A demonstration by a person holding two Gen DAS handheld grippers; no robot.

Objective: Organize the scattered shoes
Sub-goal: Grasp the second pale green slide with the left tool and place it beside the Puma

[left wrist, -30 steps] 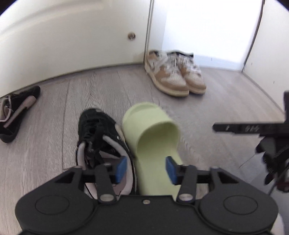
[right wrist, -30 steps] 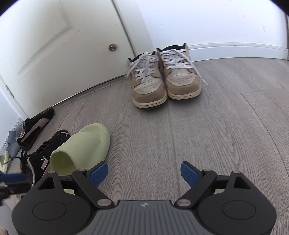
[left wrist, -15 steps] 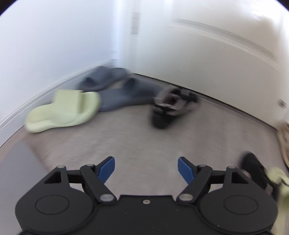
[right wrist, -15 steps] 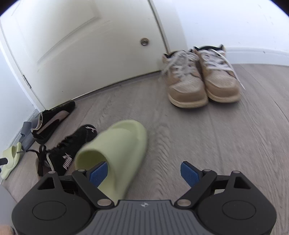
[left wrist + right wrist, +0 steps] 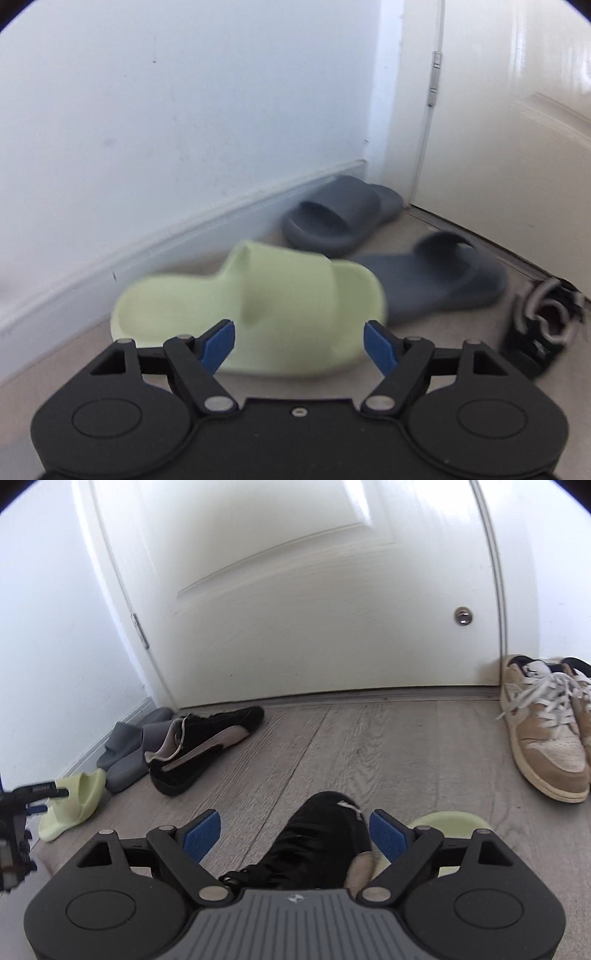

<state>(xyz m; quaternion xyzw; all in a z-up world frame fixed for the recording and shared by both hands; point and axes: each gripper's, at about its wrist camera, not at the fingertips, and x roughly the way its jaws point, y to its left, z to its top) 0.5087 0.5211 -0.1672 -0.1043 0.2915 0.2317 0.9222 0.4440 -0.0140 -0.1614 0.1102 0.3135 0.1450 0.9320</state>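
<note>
My left gripper (image 5: 300,341) is open, its blue pads just in front of a pale green slide (image 5: 251,306) lying by the skirting board. Behind it lie two dark grey slides (image 5: 343,216) (image 5: 439,278). A black sneaker (image 5: 543,321) shows at the right edge. My right gripper (image 5: 293,832) is open, with the toe of a second black sneaker (image 5: 325,834) between its pads, untouched as far as I can see. Beside that toe sits another green slide (image 5: 448,819). The right wrist view also shows the far black sneaker (image 5: 201,746), the green slide (image 5: 74,801) and the left gripper's body at the left edge.
A pair of tan and white sneakers (image 5: 543,734) stands by the door frame on the right. A white door (image 5: 314,590) closes off the back; a white wall (image 5: 166,110) with skirting runs along the left. Grey wood floor (image 5: 369,746) lies between the shoes.
My left gripper has swung away from the green slide and black sneaker to the corner and closed in on the other green slide. My right gripper has shifted left, over the black sneaker.
</note>
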